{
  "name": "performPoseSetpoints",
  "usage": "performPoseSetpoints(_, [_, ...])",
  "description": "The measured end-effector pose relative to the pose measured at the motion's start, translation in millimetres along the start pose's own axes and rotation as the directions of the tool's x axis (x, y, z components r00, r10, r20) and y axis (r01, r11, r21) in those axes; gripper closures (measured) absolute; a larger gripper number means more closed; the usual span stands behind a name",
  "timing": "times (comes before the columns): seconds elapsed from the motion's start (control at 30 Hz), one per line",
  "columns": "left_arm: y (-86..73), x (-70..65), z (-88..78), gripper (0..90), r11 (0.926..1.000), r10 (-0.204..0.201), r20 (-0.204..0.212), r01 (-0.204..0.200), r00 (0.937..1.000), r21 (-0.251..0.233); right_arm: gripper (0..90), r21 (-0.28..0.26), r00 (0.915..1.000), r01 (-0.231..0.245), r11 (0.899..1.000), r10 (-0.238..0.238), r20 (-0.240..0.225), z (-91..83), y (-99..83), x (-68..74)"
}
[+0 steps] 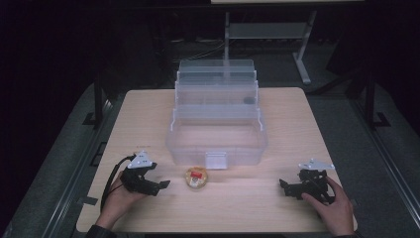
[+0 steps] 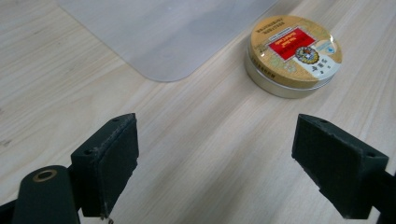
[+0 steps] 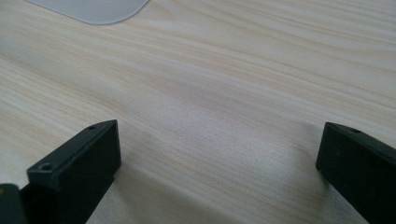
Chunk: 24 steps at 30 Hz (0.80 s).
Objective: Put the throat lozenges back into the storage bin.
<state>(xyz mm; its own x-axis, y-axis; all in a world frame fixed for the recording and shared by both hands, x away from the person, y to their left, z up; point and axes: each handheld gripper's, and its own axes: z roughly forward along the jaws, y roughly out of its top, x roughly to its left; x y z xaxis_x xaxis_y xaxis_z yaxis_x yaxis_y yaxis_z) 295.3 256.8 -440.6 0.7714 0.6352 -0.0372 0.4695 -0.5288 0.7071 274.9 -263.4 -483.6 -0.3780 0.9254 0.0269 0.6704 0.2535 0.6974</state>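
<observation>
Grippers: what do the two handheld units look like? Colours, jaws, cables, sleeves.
Both are black. The left gripper and right gripper each carry a grey three-cornered plate on top. Jaws are flat rectangular black blocks with small holes. A black cable loops from the left one. Dark sleeve cuffs show at both wrists.

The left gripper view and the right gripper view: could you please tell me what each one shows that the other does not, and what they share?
The left gripper view alone has the round gold tin with a red label, lying flat beyond its open tongs, beside the clear box. The right gripper view alone has its own open tongs over bare wood. Both share the light wooden table and a rounded corner of the clear box.
</observation>
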Motion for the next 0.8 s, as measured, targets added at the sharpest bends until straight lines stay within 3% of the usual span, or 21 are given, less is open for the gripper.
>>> performPoseSetpoints(0.8, [19.8, -14.8, 16.0, 13.9, 0.9991, 0.041, 0.047, -0.042, 0.998, 0.008, 0.0, 0.0, 1.0, 0.0, 1.0, 0.0, 0.0, 0.0, 0.0, 0.0])
